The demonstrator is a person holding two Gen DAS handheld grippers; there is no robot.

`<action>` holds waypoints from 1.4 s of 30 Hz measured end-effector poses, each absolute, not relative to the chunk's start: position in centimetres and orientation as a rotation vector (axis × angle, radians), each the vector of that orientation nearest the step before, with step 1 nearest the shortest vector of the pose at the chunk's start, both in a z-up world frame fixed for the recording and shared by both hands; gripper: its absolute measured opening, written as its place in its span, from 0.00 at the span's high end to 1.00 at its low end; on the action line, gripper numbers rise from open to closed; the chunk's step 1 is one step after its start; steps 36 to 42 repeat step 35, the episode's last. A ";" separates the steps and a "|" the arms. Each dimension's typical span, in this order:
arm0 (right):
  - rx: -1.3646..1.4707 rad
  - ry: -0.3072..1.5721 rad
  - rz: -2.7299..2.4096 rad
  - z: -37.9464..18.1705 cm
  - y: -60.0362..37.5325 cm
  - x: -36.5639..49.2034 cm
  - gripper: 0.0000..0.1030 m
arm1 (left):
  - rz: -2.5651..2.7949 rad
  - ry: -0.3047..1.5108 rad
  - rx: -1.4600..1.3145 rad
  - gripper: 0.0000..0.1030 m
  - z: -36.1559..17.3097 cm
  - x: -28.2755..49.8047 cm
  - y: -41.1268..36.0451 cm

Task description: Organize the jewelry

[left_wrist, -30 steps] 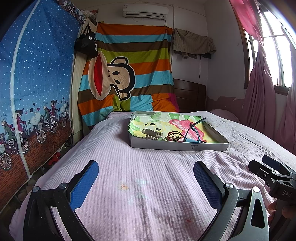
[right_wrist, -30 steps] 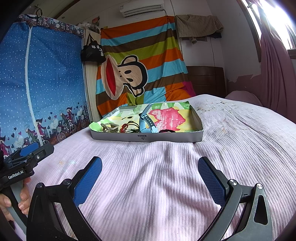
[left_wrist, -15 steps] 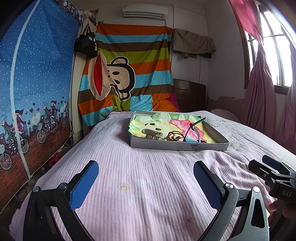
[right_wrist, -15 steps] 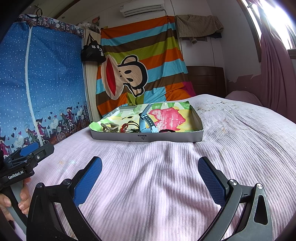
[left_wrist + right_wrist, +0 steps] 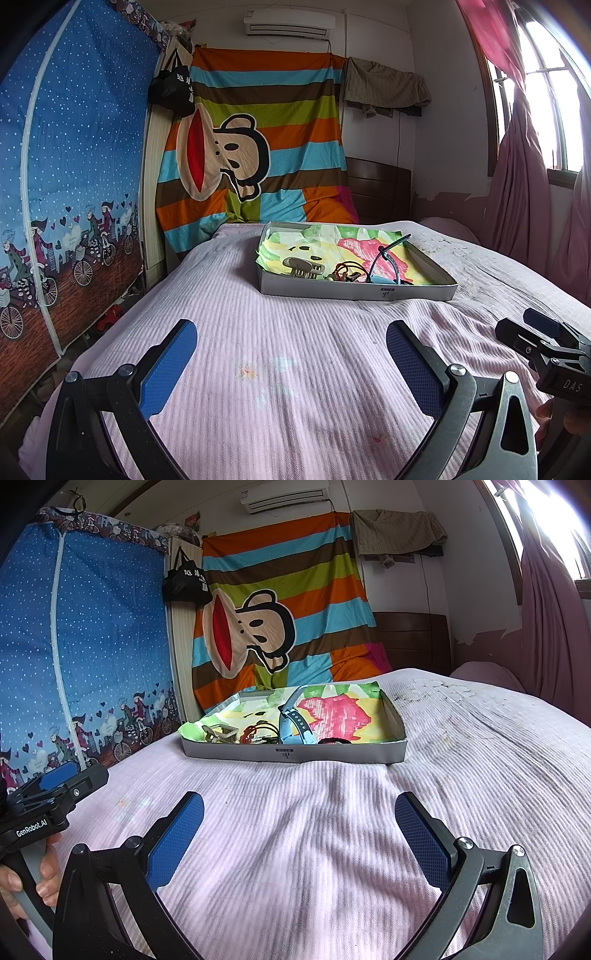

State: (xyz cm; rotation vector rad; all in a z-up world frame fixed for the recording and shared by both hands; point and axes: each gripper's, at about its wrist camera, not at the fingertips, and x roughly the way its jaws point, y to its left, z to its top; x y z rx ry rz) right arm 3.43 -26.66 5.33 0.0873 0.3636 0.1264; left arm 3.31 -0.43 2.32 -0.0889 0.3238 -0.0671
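Shallow box [image 5: 354,291] w/ jewelry sits mid-bed on pink bedspread [image 5: 295,350], well ahead of both grippers: hair claw [image 5: 303,266], red cord bits [image 5: 255,733], blue watch [image 5: 295,723]. Nothing between. Left gripper [image 5: 291,363] & right gripper [image 5: 299,830] jaws wide, empty. No change vs 1 s ago.

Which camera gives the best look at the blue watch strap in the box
The right wrist view: there the blue watch strap shows its broad face with a row of holes, lying in the box. In the left wrist view it appears nearly edge-on, a thin dark arc, so its colour and holes barely show.
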 end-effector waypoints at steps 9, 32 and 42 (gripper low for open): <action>0.087 0.364 0.127 5.3 -26.7 3.4 0.01 | -0.043 0.331 -0.096 0.00 2.6 3.3 0.5; 0.086 0.363 0.127 5.3 -26.6 3.4 0.01 | -0.040 0.327 -0.090 0.00 2.6 3.3 0.6; 0.087 0.364 0.127 5.3 -26.6 3.4 0.01 | -0.040 0.328 -0.090 0.00 2.6 3.3 0.4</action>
